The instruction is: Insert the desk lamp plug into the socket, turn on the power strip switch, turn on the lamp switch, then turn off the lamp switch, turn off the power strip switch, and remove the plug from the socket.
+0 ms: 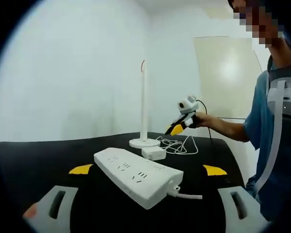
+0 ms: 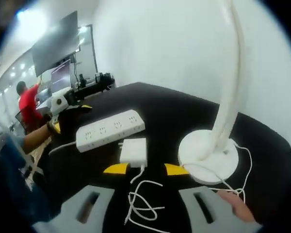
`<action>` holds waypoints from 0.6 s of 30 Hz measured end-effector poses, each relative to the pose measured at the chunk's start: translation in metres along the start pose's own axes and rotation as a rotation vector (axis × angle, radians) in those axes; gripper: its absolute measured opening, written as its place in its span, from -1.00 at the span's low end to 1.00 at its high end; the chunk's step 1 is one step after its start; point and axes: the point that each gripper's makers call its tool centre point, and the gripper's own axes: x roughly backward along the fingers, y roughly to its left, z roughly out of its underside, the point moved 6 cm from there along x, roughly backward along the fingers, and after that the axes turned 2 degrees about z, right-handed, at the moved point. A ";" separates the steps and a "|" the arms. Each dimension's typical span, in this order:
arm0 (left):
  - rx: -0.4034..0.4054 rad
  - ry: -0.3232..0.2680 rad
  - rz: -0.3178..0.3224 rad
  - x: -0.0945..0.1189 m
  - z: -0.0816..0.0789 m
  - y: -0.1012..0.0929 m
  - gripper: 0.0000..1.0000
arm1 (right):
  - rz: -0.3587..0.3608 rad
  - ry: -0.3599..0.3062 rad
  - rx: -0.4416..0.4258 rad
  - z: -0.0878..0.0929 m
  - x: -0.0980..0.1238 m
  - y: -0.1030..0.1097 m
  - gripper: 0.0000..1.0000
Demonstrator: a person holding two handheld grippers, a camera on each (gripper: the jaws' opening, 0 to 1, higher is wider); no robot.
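Note:
On the black table lies a white power strip, its sockets empty, just beyond my left gripper, which stands open. Behind it rise the white desk lamp and its white plug block with coiled cable. A hand holds my right gripper above the cable. In the right gripper view, my right gripper is open, its yellow tips just short of the plug block. The power strip lies beyond, the lamp base to the right, my left gripper at far left.
The strip's own cord runs off toward the table's right edge. A person in blue stands at that edge. Loose lamp cable loops between my right jaws. Monitors and a person in red are in the background.

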 end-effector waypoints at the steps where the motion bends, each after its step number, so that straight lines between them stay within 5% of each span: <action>1: 0.002 -0.005 -0.002 0.001 0.001 0.000 0.70 | 0.001 0.013 -0.001 0.001 -0.003 -0.001 -0.47; 10: -0.001 -0.033 -0.010 0.005 0.000 0.002 0.68 | -0.034 0.136 -0.015 0.012 -0.028 0.001 -0.54; 18: -0.009 -0.033 -0.004 0.004 0.000 0.000 0.68 | -0.061 0.181 -0.031 0.015 -0.043 0.001 -0.62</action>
